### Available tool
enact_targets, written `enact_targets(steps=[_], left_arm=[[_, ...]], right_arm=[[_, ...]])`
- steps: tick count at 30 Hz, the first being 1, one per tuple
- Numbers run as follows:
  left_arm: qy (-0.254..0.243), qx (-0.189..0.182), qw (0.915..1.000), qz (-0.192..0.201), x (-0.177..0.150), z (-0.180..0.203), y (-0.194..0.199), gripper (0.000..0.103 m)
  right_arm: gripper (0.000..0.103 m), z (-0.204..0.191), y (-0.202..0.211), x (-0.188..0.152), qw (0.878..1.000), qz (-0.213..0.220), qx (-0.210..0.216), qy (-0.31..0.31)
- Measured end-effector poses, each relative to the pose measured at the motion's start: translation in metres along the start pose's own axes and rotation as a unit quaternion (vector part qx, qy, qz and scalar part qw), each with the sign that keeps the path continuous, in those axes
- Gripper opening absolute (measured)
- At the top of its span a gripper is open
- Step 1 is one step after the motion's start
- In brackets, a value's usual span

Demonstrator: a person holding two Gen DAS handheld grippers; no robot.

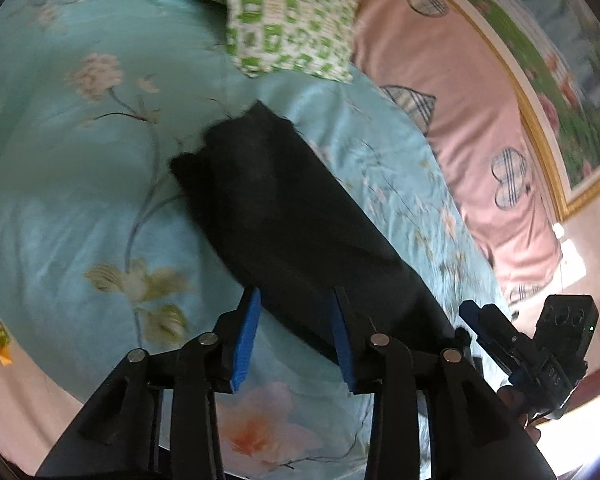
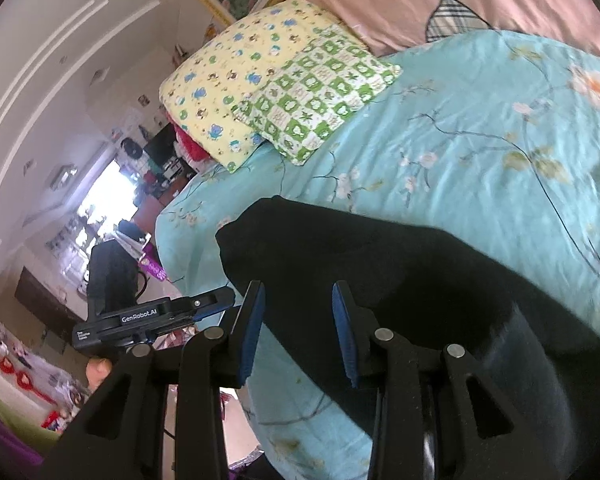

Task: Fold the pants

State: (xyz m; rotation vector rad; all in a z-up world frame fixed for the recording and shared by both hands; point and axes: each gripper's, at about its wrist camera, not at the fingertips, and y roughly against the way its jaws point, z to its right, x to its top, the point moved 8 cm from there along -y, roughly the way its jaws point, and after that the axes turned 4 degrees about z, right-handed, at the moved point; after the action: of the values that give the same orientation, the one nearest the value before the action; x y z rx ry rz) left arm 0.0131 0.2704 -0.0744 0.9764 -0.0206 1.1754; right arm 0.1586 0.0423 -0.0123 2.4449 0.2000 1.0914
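Black pants (image 1: 284, 208) lie as a long dark strip on the teal floral bedspread (image 1: 80, 184), running away from me towards the pillows. My left gripper (image 1: 296, 336) is open, its blue pads either side of the near edge of the pants, with nothing held. It also shows in the right wrist view (image 2: 220, 304), at the left. My right gripper (image 2: 298, 332) is open over the black pants (image 2: 380, 272) near the bed's edge. It also shows in the left wrist view (image 1: 470, 316), at the right beside the pants' near corner.
A green checked pillow (image 1: 292, 16) and a yellow patterned pillow (image 2: 236, 80) lie at the head of the bed. A pink sheet (image 1: 460, 92) covers the far side beside a framed picture (image 1: 572, 64). The bed's edge (image 2: 172, 248) drops to a cluttered room.
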Motion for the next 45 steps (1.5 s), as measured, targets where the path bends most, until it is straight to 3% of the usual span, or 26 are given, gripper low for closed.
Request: enact_targets(steps=[4, 8, 22, 37, 45], left_arm=[[0.018, 0.006, 0.9998, 0.007, 0.012, -0.010, -0.001, 0.037], [0.035, 0.017, 0.9991, 0.017, 0.021, -0.020, 0.000, 0.046], [0.069, 0.046, 0.9963, 0.022, 0.034, -0.046, -0.012, 0.052], [0.078, 0.048, 0.9957, 0.015, 0.043, -0.050, -0.034, 0.053], [0.075, 0.043, 0.9962, 0.016, 0.044, -0.052, -0.036, 0.052]], right_arm=[[0.040, -0.004, -0.019, 0.011, 1.000, -0.013, 0.002, 0.015], [0.042, -0.004, -0.039, 0.016, 0.999, -0.030, 0.007, 0.017], [0.042, -0.004, -0.100, 0.044, 0.995, -0.087, 0.008, 0.053], [0.042, -0.024, -0.196, 0.057, 0.973, -0.187, 0.021, 0.135], [0.042, -0.022, -0.225, 0.055, 0.966, -0.213, 0.023, 0.147]])
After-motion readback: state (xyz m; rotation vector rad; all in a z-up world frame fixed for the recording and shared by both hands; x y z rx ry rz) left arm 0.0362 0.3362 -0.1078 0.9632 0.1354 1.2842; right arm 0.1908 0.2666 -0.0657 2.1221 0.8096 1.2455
